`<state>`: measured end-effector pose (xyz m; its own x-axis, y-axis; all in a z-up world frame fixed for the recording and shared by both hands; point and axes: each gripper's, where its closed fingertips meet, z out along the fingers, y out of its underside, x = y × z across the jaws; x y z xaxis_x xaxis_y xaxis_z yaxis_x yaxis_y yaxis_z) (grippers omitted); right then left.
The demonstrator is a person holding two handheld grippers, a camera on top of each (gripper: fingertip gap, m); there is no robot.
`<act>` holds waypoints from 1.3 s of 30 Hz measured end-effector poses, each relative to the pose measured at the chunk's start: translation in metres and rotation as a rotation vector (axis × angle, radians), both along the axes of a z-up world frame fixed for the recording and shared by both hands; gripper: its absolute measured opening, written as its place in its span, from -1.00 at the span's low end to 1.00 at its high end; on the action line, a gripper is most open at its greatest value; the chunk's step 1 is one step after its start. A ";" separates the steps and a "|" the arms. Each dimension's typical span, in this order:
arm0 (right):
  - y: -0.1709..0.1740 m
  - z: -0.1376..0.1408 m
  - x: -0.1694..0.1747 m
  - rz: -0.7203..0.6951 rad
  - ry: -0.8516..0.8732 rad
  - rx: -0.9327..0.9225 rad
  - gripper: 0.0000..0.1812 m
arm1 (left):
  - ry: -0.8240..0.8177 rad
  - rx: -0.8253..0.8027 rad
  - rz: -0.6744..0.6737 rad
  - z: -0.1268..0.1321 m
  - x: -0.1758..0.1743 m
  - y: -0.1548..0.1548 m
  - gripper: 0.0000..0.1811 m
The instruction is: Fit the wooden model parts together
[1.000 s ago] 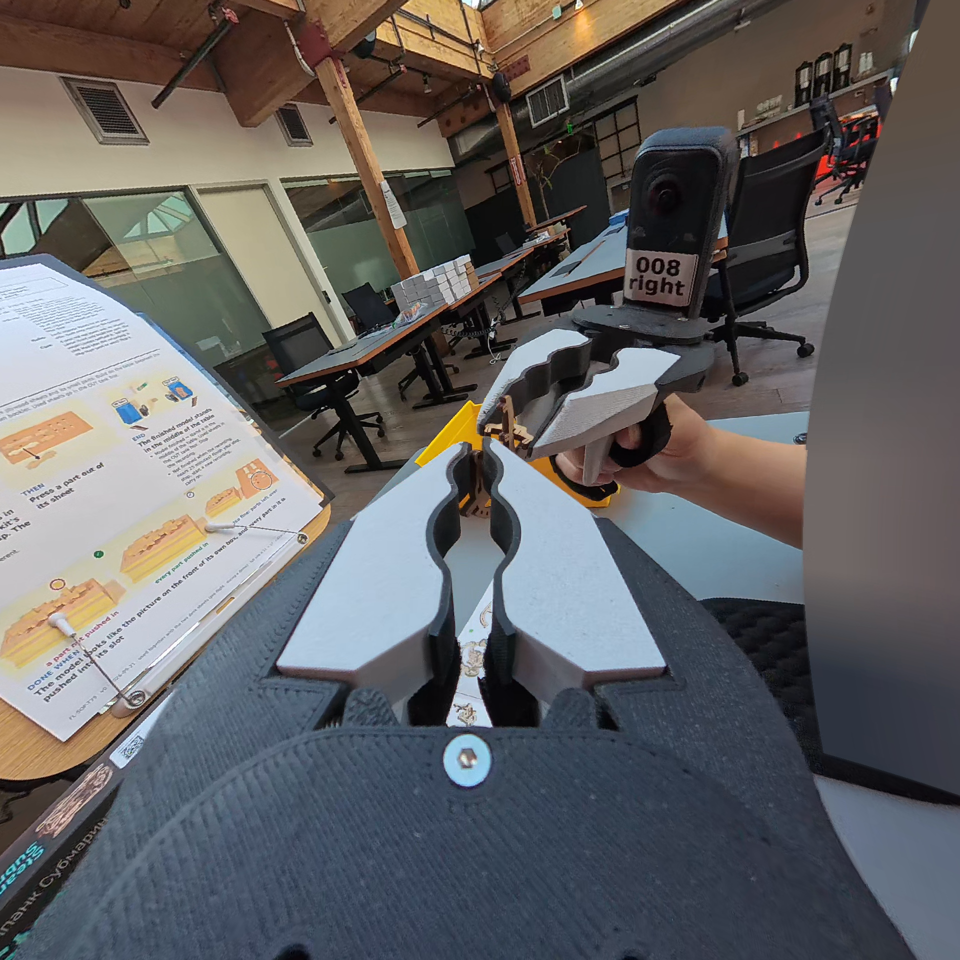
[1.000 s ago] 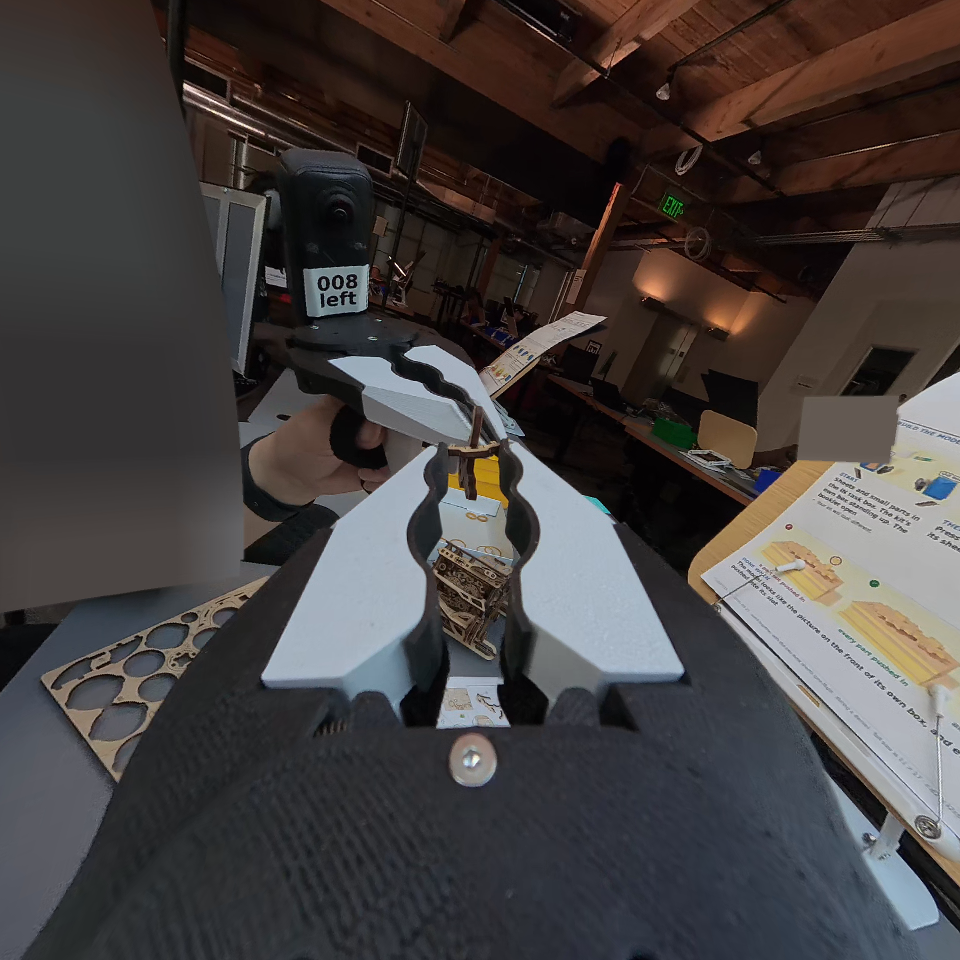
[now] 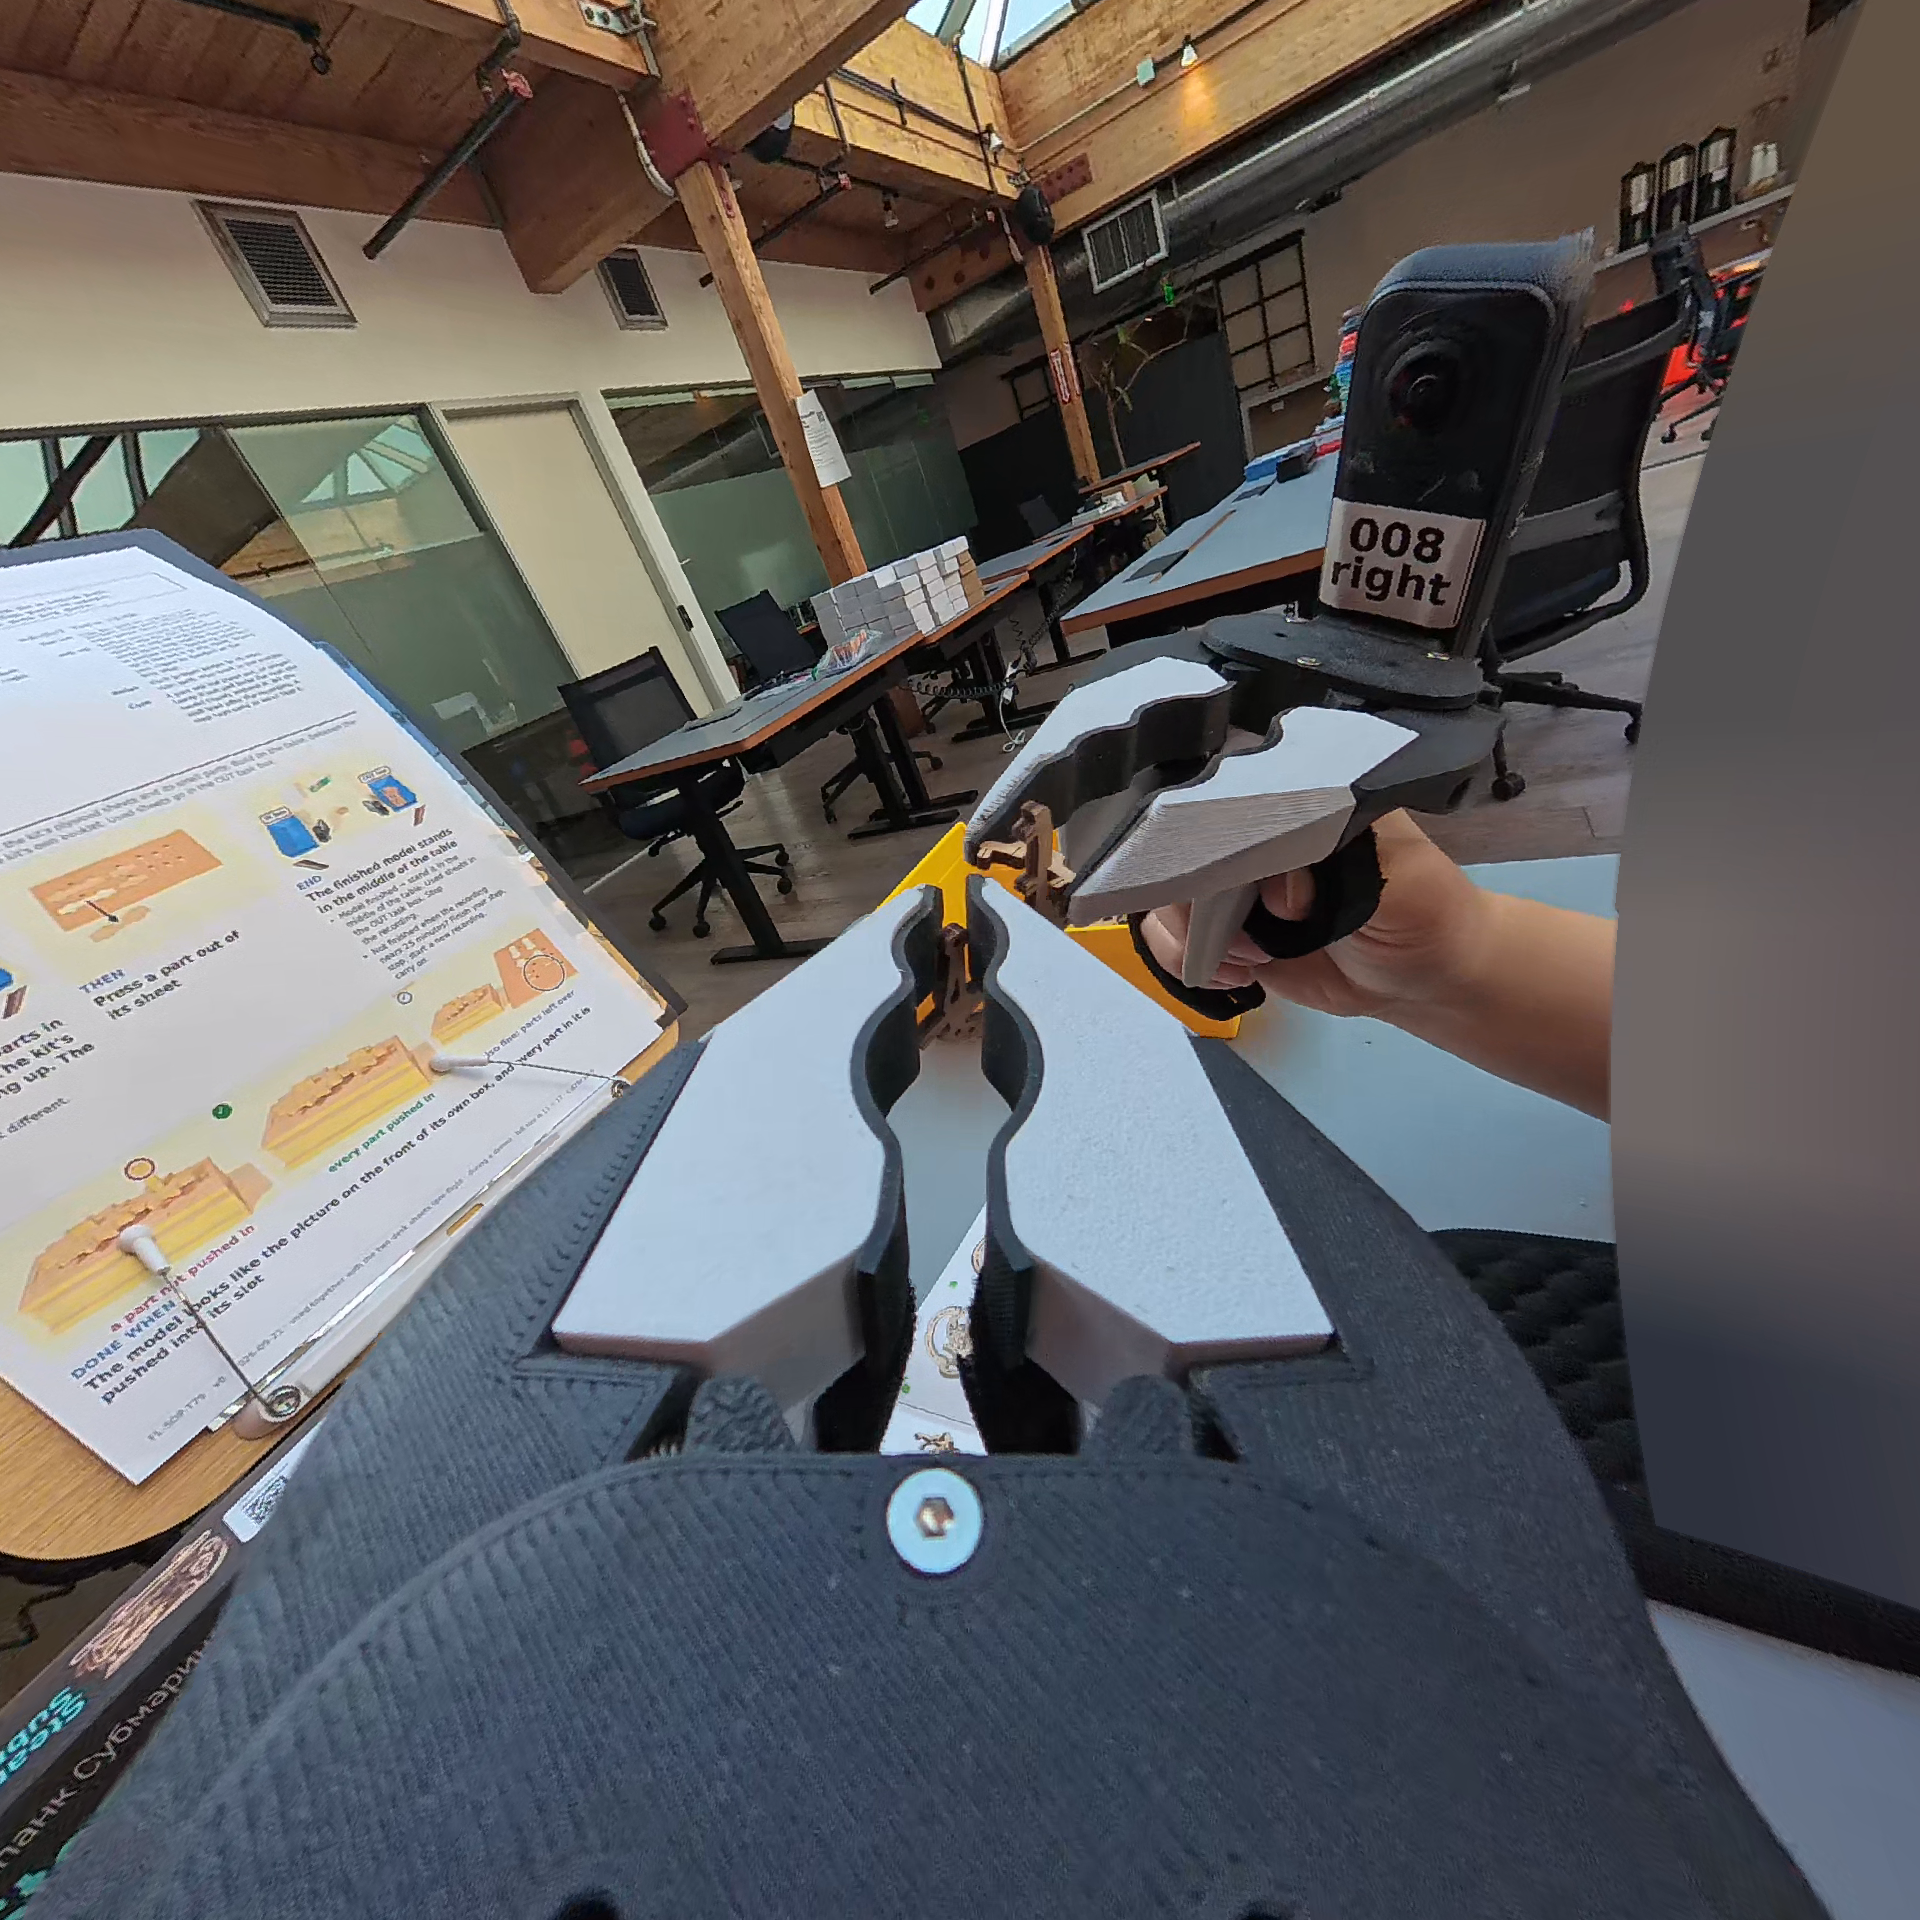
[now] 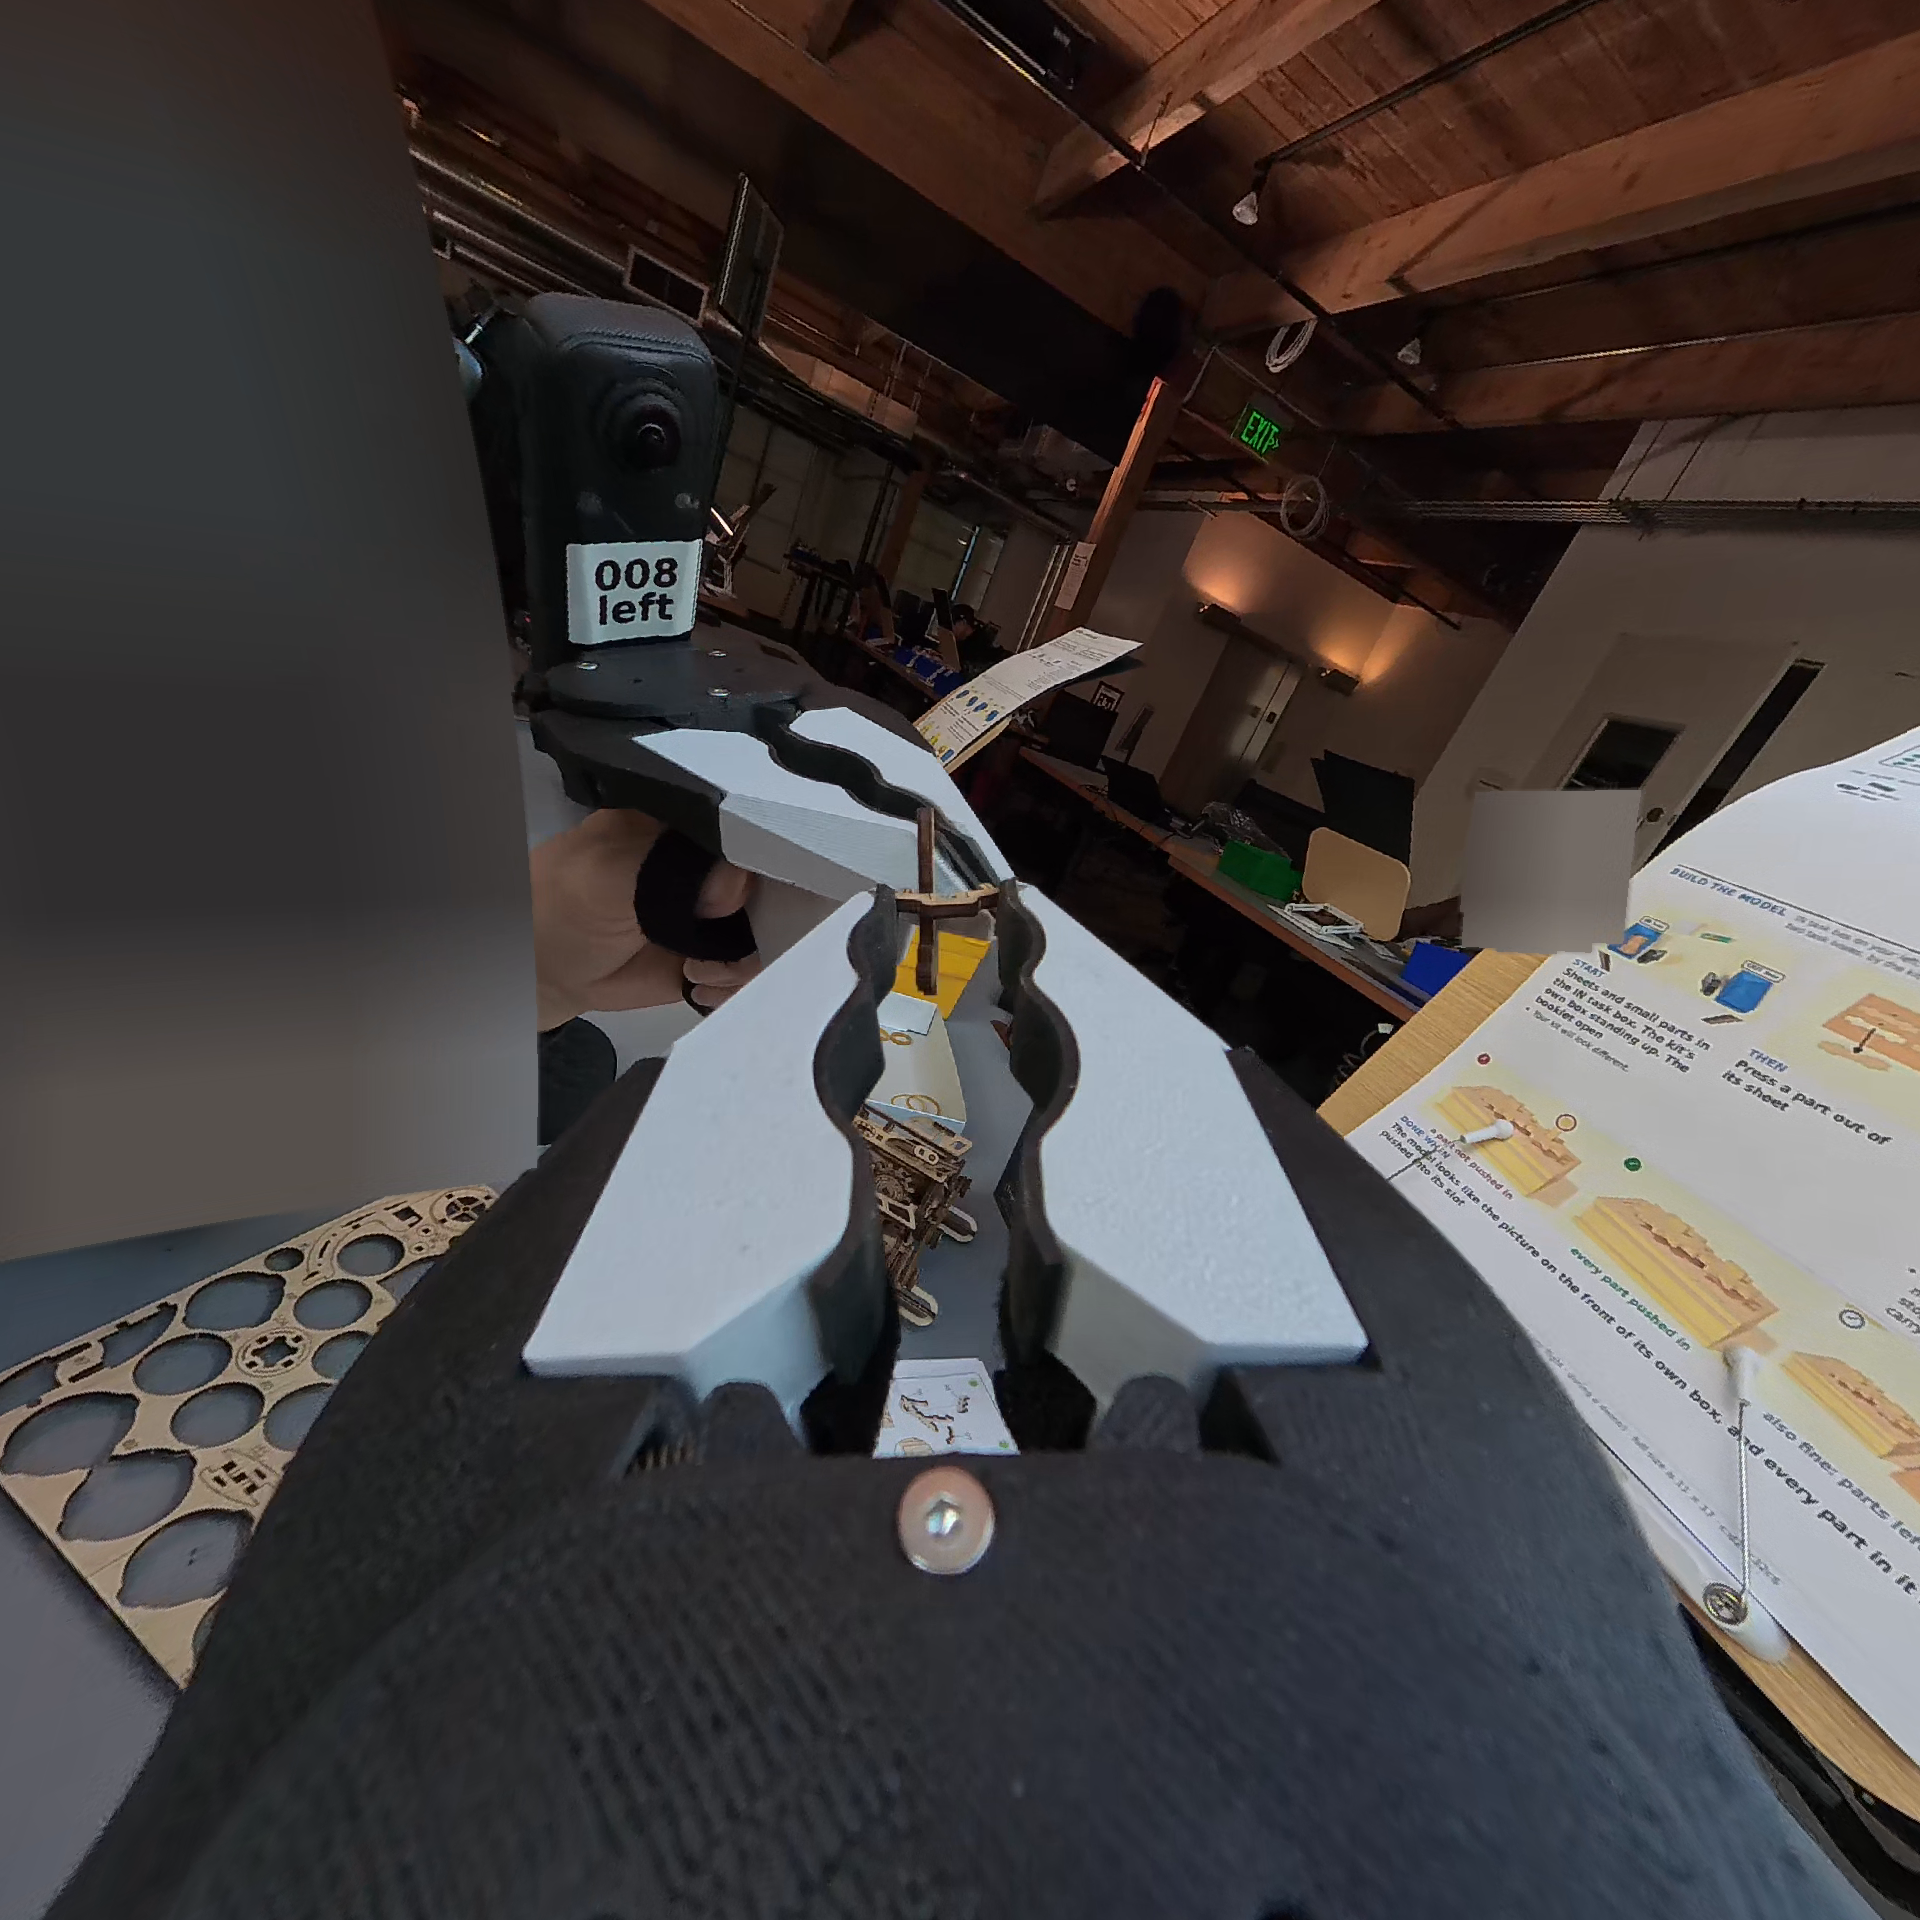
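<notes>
Two hand-held tongs meet above a grey table (image 3: 1434, 1122), each pinching a small wooden piece.

Item 1, table: grey top, carrying everything listed below.

Item 2, instruction sheet (image 3: 208, 987): printed page clipped to a wooden board, at 9 o'clock in the left wrist view and at 3 o'clock in the right wrist view.

Item 3, punched plywood sheet (image 4: 177, 1382): flat on the table at 8 o'clock in the right wrist view, full of round holes.

Item 4, left tongs (image 3: 956, 914): pressed nearly together at the tips, pinching a thin upright wooden part (image 3: 951, 987). A hand grips the handle.

Item 5, right tongs (image 4: 940, 902): tips closed on a flat wooden crosspiece (image 4: 951, 902), held level. The upright wooden part crosses it at right angles; whether the two are seated together cannot be told. A hand (image 3: 1392, 935) grips the handle at 3 o'clock in the left wrist view.

Item 6, yellow box (image 3: 1132, 940): on the table behind both tongs, partly hidden.

Item 7, wooden model (image 4: 920, 1195): half-built assembly on the table, seen between the right tongs' fingers, beside a white booklet (image 4: 920, 1070).
</notes>
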<state>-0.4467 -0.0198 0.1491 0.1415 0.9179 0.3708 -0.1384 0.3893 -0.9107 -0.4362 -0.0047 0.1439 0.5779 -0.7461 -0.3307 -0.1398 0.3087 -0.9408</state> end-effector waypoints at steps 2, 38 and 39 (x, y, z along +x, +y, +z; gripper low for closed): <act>0.000 0.000 0.000 -0.003 0.000 0.005 -0.81 | -0.006 0.001 -0.005 0.002 0.000 -0.002 -0.99; -0.001 0.001 -0.003 -0.053 -0.028 0.014 -0.81 | 0.073 0.106 0.101 0.003 -0.002 -0.001 -1.00; -0.004 0.002 -0.003 -0.039 -0.025 0.024 -0.81 | 0.072 0.107 0.095 0.003 -0.002 -0.002 -1.00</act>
